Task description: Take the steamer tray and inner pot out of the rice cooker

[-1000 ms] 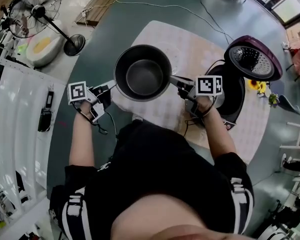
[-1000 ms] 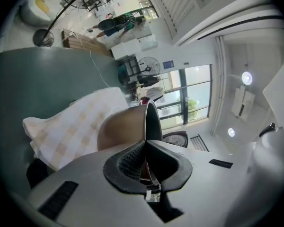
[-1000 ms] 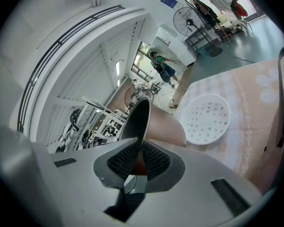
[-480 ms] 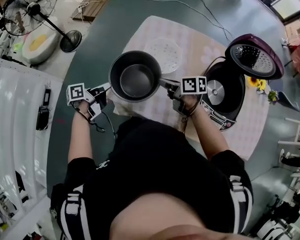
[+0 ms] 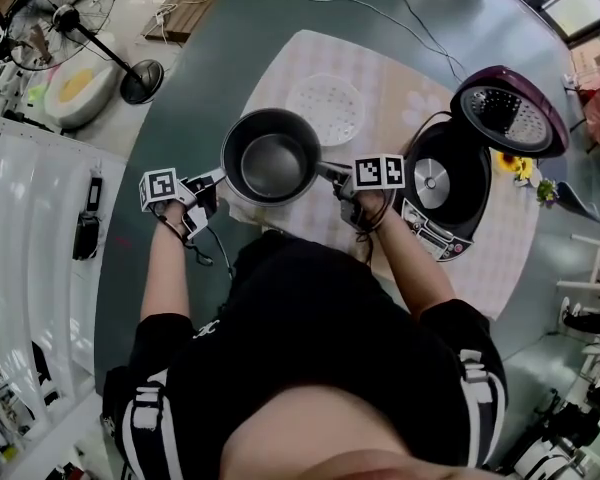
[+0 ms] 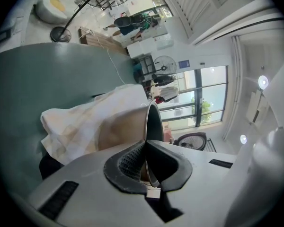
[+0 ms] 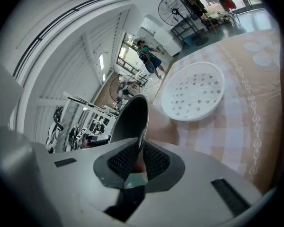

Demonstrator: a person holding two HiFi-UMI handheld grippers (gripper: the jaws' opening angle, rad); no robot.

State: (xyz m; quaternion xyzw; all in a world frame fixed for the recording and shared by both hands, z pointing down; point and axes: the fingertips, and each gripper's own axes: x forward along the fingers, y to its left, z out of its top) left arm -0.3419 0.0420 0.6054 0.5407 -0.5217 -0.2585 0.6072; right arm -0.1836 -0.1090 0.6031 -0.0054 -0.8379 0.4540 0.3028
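Far left, on the floor: a standing fan point(image 5: 70, 18), well apart from the table.

Left gripper point(image 5: 218, 179): jaws closed hard on the left rim of the inner pot point(image 5: 272, 156). Its own view shows the thin wall pinched between the ribbed pads, with almost no gap.

Pot: dark, round, empty, mouth up. It is carried between the two grippers over the near left part of the table point(image 5: 380, 93), which has a pale checked cloth on it. It is fully out of the cooker. I cannot tell whether its base touches the cloth.

Steamer tray point(image 5: 325, 108): white, round, with holes. It lies flat on the cloth just beyond the pot, on the far side from the person, and clear of both grippers.

Right gripper point(image 5: 328, 171): jaws closed on the opposite, right rim of the pot, with the rim edge seated between the pads. This one also has a firm pinch.

Rice cooker point(image 5: 455, 218): stands right of the right gripper, near the table's right edge. Its dark purple lid point(image 5: 507, 111) is swung up and back. The well is bare, with the round heating plate showing at the bottom.

Far right: yellow flowers point(image 5: 510, 171) just beside the cooker.
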